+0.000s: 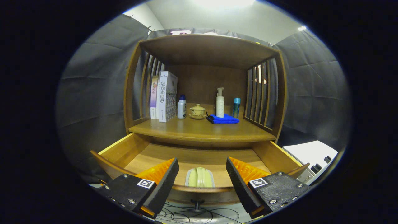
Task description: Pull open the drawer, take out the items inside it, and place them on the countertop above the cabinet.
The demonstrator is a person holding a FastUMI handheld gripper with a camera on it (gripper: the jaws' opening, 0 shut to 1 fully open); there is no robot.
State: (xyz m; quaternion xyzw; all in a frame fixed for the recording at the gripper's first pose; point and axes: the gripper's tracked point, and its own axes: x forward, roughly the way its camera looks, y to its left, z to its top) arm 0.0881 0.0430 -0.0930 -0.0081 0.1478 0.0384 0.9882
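The wooden drawer point(124, 149) stands pulled open below the countertop point(202, 130). Inside it, near its front wall, lies a pale green ridged item point(200, 178), partly hidden by that wall. My gripper point(202, 180) is open, hovering above the drawer's front; the green item shows between the fingers, lower down. Nothing is held. The drawer's knob point(196, 204) sticks out below the fingers.
On the countertop stand books point(164, 96) at the left, a white bottle with blue cap point(181, 107), a small lidded cup point(197, 111), a folded blue cloth point(224, 119), a pump bottle point(220, 102) and a slim blue bottle point(236, 107). Slatted side walls and a top board enclose the shelf. Cables point(186, 214) lie on the floor.
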